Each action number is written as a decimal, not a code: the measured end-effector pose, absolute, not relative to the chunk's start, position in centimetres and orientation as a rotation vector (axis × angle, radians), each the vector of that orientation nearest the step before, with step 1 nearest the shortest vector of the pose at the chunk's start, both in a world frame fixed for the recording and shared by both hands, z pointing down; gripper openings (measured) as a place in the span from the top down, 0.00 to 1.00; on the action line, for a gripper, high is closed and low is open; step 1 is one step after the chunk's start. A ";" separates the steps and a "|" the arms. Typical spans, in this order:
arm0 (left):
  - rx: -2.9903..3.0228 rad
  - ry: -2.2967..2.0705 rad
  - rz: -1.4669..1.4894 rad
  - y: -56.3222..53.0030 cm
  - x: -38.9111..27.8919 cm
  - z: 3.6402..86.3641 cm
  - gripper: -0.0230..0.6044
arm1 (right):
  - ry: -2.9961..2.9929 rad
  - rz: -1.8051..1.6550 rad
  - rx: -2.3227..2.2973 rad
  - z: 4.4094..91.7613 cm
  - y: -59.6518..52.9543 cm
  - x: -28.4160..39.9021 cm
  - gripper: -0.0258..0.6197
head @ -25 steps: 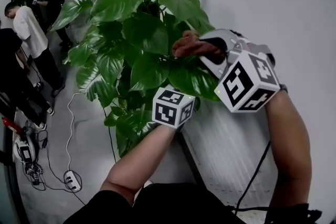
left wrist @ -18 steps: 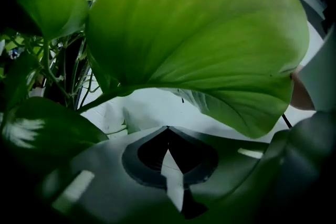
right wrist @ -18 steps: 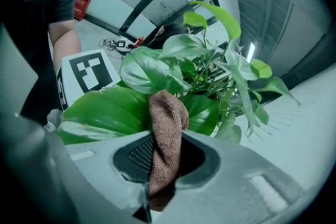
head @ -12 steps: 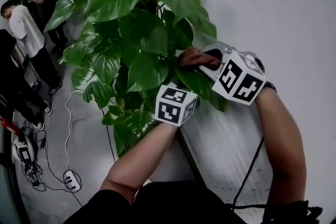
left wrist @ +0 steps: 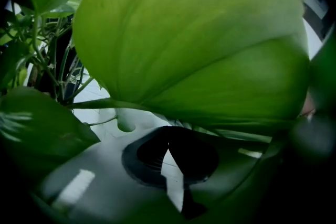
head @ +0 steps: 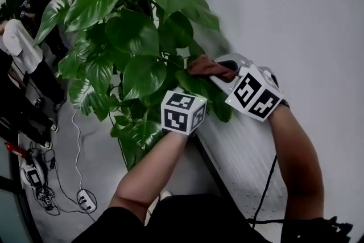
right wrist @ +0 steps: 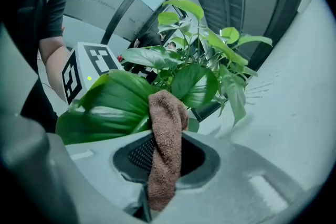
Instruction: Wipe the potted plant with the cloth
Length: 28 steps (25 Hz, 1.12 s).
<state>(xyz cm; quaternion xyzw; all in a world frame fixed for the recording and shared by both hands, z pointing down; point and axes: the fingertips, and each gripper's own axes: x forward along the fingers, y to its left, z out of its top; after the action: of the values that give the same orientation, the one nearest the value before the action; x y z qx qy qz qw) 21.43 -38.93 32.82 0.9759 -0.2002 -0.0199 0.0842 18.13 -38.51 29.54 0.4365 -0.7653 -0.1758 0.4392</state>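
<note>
Your right gripper (right wrist: 160,165) pinches a nubby brown cloth (right wrist: 167,123) beside the glossy plant (right wrist: 197,84), while your left gripper (left wrist: 174,165), shadowed under a broad smooth leaf (left wrist: 194,34), may be closed; I can't tell.

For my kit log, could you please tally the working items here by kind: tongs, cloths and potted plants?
2 tongs: left tongs, right tongs
1 brown cloth
1 potted plant
Total: 4

L forearm (head: 151,171) bare, reaching up and fwd, L hand-held gripper (left wrist: 176,181) w/ jaws a slit apart, nothing gripped, R forearm (head: 293,151) raised alongside, R hand-held gripper (right wrist: 153,199) clamped on cloth (right wrist: 165,128), grippers near each other
</note>
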 end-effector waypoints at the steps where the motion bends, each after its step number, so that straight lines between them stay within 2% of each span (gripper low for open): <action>1: 2.912 -0.592 -0.058 -38.9 21.5 32.9 0.94 | -1.894 -0.437 1.089 29.9 -38.3 18.2 0.86; 28: 2.847 -0.559 -0.108 -38.4 19.6 33.3 0.94 | -1.915 -0.408 1.231 34.8 -32.4 19.2 0.86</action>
<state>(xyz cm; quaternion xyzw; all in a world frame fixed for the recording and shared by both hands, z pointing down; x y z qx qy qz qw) 19.62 -38.43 33.29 0.9736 -0.1912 -0.0371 0.1190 19.24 -32.36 34.81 0.4872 -0.7580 -0.1616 0.4025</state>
